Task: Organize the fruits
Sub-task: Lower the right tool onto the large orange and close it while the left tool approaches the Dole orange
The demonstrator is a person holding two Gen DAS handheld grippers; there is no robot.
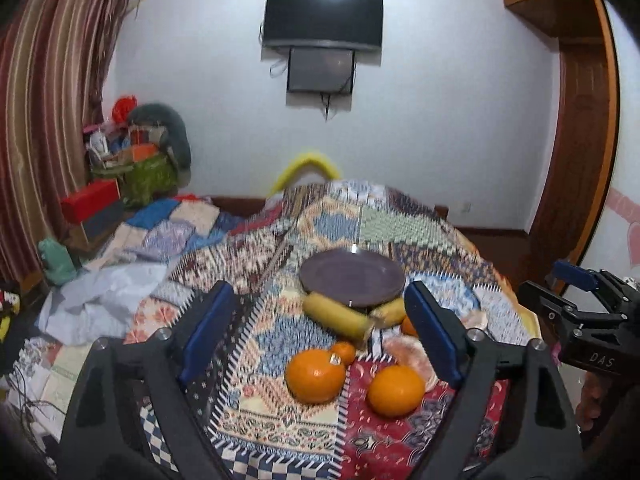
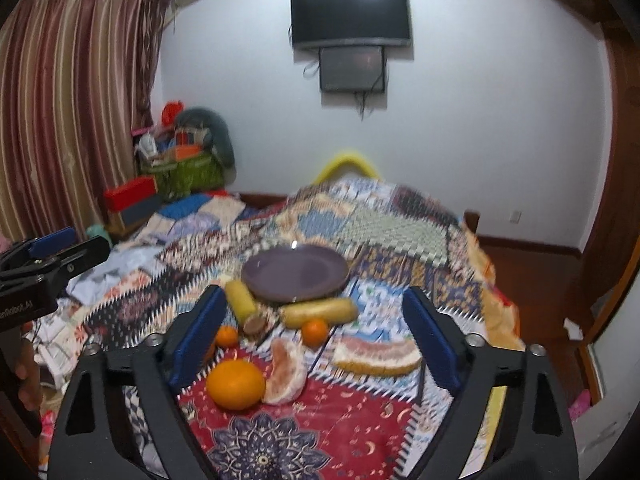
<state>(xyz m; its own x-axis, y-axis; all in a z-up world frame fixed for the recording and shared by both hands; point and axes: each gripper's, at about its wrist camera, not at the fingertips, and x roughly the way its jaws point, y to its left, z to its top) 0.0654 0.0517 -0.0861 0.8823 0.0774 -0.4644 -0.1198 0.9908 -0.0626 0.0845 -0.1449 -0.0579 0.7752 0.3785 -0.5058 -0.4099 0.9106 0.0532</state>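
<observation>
A purple plate (image 1: 352, 278) (image 2: 295, 271) lies on a patchwork quilt. In front of it lie two yellow bananas (image 1: 335, 316) (image 2: 318, 312). Nearer me are two large oranges (image 1: 315, 376) (image 1: 396, 390), small tangerines (image 1: 344, 352) (image 2: 315, 332), and peeled pomelo pieces (image 2: 285, 378) (image 2: 376, 354). My left gripper (image 1: 320, 340) is open and empty above the oranges. My right gripper (image 2: 316, 344) is open and empty above an orange (image 2: 236, 384) and the pomelo pieces. Each gripper shows at the edge of the other's view.
The quilt (image 1: 280, 420) covers a bed. Crumpled bedding (image 1: 100, 300) and stacked boxes (image 1: 92, 200) lie to the left. A television (image 1: 322, 16) hangs on the far wall. A wooden door frame (image 1: 580, 140) stands to the right.
</observation>
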